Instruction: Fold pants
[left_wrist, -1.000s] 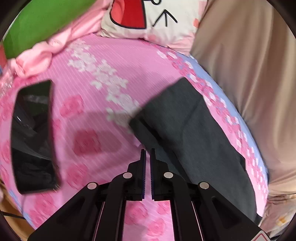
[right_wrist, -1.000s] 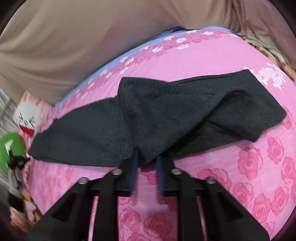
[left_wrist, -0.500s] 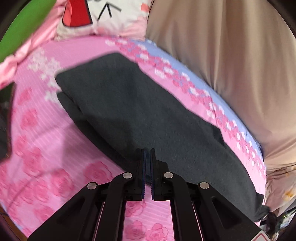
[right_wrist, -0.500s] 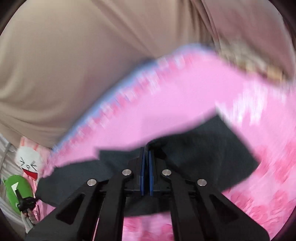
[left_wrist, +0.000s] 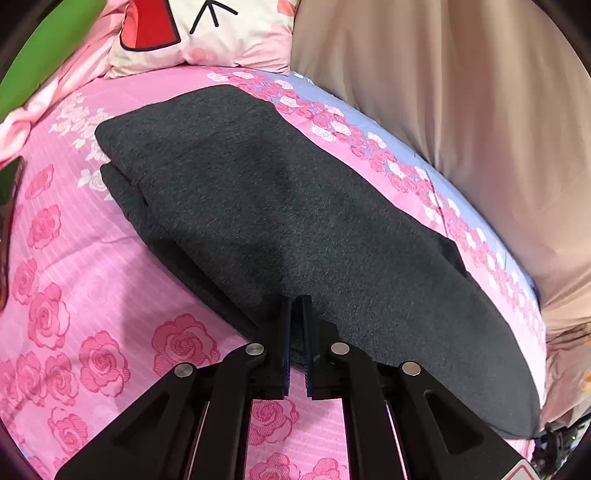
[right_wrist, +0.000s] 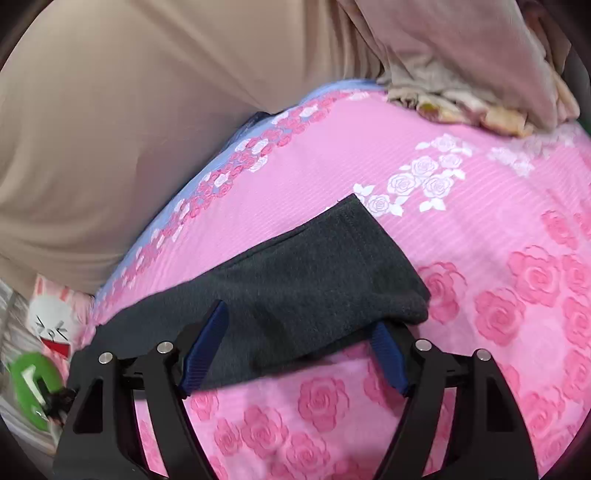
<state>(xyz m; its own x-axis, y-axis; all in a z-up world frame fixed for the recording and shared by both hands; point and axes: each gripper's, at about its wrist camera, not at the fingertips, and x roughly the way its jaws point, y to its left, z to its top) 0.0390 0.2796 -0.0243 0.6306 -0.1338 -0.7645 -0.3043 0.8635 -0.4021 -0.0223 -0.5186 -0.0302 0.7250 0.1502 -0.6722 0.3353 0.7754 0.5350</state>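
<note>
Dark grey pants (left_wrist: 277, 192) lie folded in a long band across the pink rose-print bed sheet (left_wrist: 74, 295). At their near edge my left gripper (left_wrist: 297, 301) pinches a lip of the grey cloth between nearly closed jaws that are just starting to open. In the right wrist view the waistband end of the pants (right_wrist: 314, 273) lies doubled over on the sheet (right_wrist: 498, 258). My right gripper (right_wrist: 299, 321) stands wide, its jaws opening. The pants' near edge lies between the blue pads (right_wrist: 207, 343), which do not press on it.
A cartoon-face pillow (left_wrist: 199, 29) and a green object (left_wrist: 40, 55) sit at the head of the bed. Beige fabric (left_wrist: 461, 110) hangs along the far side. A dark flat object (left_wrist: 9, 192) shows at the left edge. Crumpled pale cloth (right_wrist: 461, 99) lies at the far corner.
The left gripper slid from the pant leg's end along to the folded pants' near edge. The right gripper shut on the cloth, carried it across, then opened and let it drop.
</note>
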